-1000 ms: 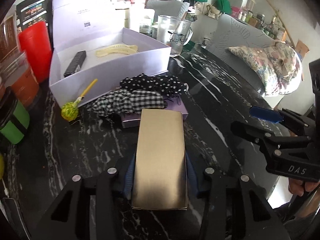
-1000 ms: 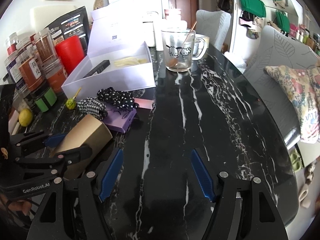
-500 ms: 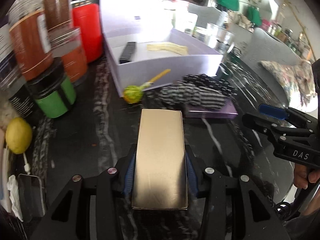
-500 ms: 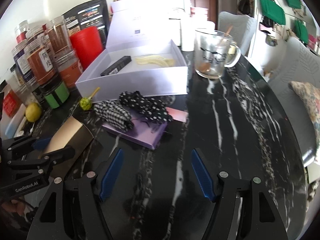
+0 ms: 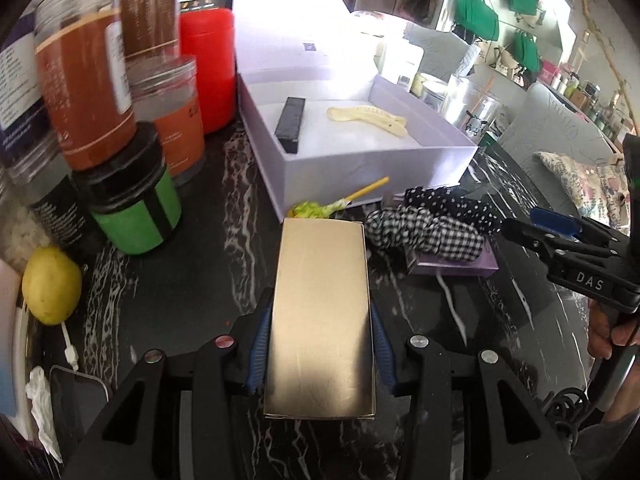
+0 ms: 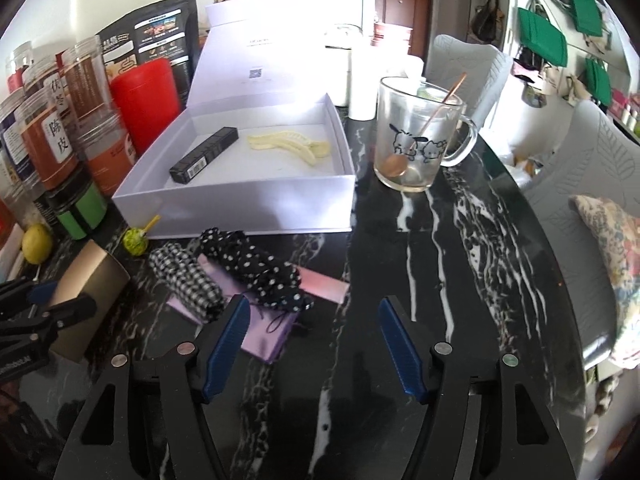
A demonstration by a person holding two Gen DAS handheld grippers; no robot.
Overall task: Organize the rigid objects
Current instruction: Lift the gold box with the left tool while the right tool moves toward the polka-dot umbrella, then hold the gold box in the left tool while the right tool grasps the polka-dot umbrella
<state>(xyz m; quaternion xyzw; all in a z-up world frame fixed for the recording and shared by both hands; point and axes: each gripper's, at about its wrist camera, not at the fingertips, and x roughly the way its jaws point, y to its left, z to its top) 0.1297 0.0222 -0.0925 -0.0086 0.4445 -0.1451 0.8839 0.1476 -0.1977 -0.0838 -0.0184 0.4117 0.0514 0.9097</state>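
The left gripper has its jaws clamped on a gold box, the blue pads pressing its two long sides while the box sticks out ahead of the jaws above the black marble bench. Just past the box's far end lies a green lollipop with a yellow stick, and beyond that stands an open white box. Inside it lie a black bar and, to its right, a cream hair clip, apart from each other. Ahead and right of the left jaws, two scrunchies, one checked and one dotted, rest on a purple pouch. To the left stand jars and a lemon.

The right gripper is closing, its jaws still apart with nothing between them but bare bench. Its left finger sits over the near edge of the pouch. The dotted scrunchie and checked scrunchie lie just ahead and left of these jaws, touching each other. Farther ahead stands the white box, and to its right a glass mug holding a thin spoon. The gold box shows at far left, gripped by the other tool.
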